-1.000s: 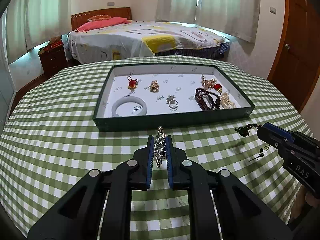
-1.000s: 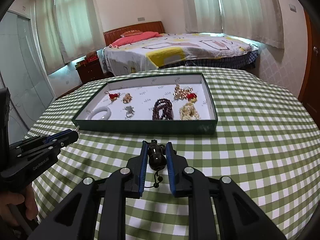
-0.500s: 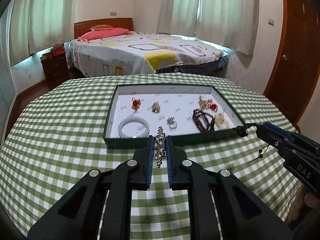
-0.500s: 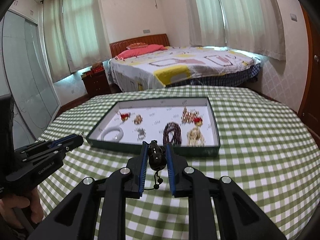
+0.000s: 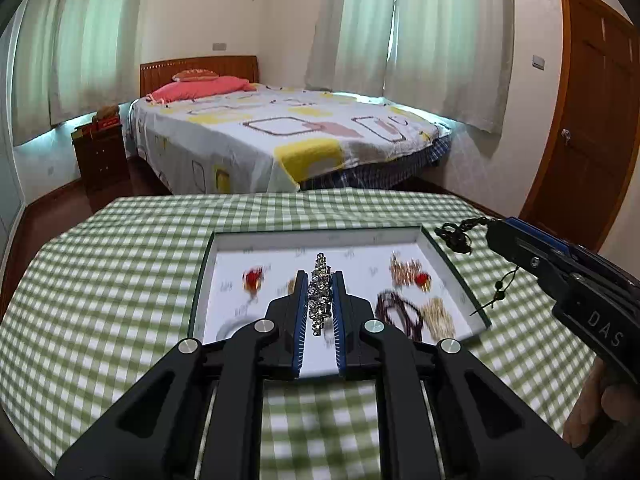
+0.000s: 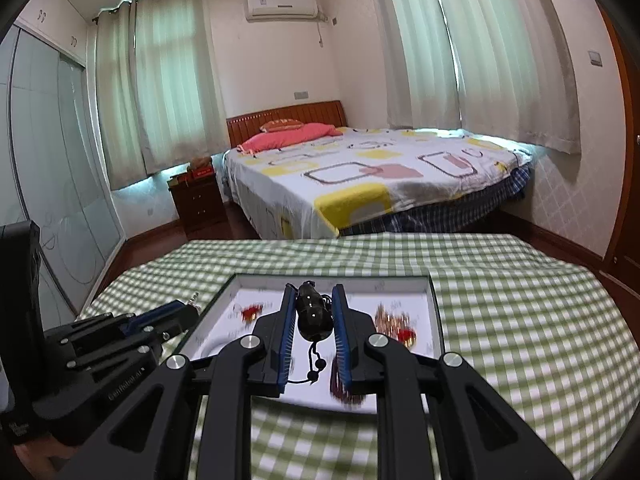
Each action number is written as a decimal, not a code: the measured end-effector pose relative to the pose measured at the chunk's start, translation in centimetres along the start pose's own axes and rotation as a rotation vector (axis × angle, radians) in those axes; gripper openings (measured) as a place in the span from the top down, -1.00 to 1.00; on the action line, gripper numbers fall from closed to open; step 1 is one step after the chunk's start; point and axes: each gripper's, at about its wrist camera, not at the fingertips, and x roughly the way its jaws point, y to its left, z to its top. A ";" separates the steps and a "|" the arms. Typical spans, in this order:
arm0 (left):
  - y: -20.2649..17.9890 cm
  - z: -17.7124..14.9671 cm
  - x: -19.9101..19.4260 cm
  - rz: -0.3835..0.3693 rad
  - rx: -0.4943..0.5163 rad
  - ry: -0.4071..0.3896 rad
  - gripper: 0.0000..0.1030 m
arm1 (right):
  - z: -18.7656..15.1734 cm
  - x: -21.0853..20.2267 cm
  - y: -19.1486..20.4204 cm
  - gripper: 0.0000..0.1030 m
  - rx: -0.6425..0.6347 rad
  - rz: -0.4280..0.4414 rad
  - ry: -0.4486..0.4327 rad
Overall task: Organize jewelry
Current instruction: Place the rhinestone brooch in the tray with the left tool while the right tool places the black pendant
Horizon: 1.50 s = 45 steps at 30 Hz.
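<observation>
Over checked tablecloth (image 5: 120,280) and tray (image 5: 452,264) (contents blurred), left gripper (image 5: 318,280) pinches silver bracelet (image 5: 320,296), right gripper (image 6: 310,300) black pendant (image 6: 312,312).

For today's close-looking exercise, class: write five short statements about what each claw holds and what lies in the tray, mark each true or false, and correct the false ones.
1. The left claw grips a sparkly silver bracelet. True.
2. The right claw is empty. False: it is shut on a black pendant whose cord dangles below.
3. The tray sits on a green checked tablecloth. True.
4. The tray holds nothing yet. False: a red charm, dark beads and gold pieces lie inside.
5. Both claws are held above the tray. True.
</observation>
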 end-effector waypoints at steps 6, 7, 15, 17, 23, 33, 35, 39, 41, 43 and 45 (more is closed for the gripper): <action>-0.1 2.0 4.1 0.003 -0.003 -0.001 0.77 | 0.9 4.1 -0.6 0.63 0.010 0.001 0.005; -0.1 2.2 4.8 0.004 -0.004 0.003 0.77 | 0.7 5.1 -0.8 0.63 0.015 0.000 0.016; 0.2 1.7 12.5 0.032 0.005 0.105 0.77 | -1.2 11.5 -2.5 0.63 0.025 -0.025 0.137; 0.4 1.3 13.9 0.038 0.003 0.131 0.77 | -1.7 12.7 -2.9 0.63 0.029 -0.032 0.169; 0.5 0.6 17.0 0.051 0.010 0.197 0.77 | -2.5 15.0 -3.7 0.63 0.033 -0.047 0.249; -0.2 0.3 18.5 0.066 0.038 0.254 0.76 | -3.0 16.5 -3.7 0.62 0.034 -0.059 0.310; -0.2 0.3 18.4 0.068 0.037 0.255 0.77 | -3.0 16.6 -3.7 0.62 0.038 -0.055 0.318; -0.3 0.4 18.3 0.074 0.044 0.247 0.74 | -3.0 16.4 -3.7 0.51 0.037 -0.060 0.313; -0.4 0.4 18.4 0.075 0.050 0.249 0.68 | -3.0 16.2 -3.8 0.40 0.037 -0.064 0.309; -0.3 0.4 18.3 0.076 0.049 0.248 0.61 | -3.0 16.1 -3.9 0.39 0.038 -0.067 0.307; -0.3 0.4 18.2 0.080 0.045 0.242 0.51 | -3.0 16.0 -4.1 0.39 0.039 -0.071 0.303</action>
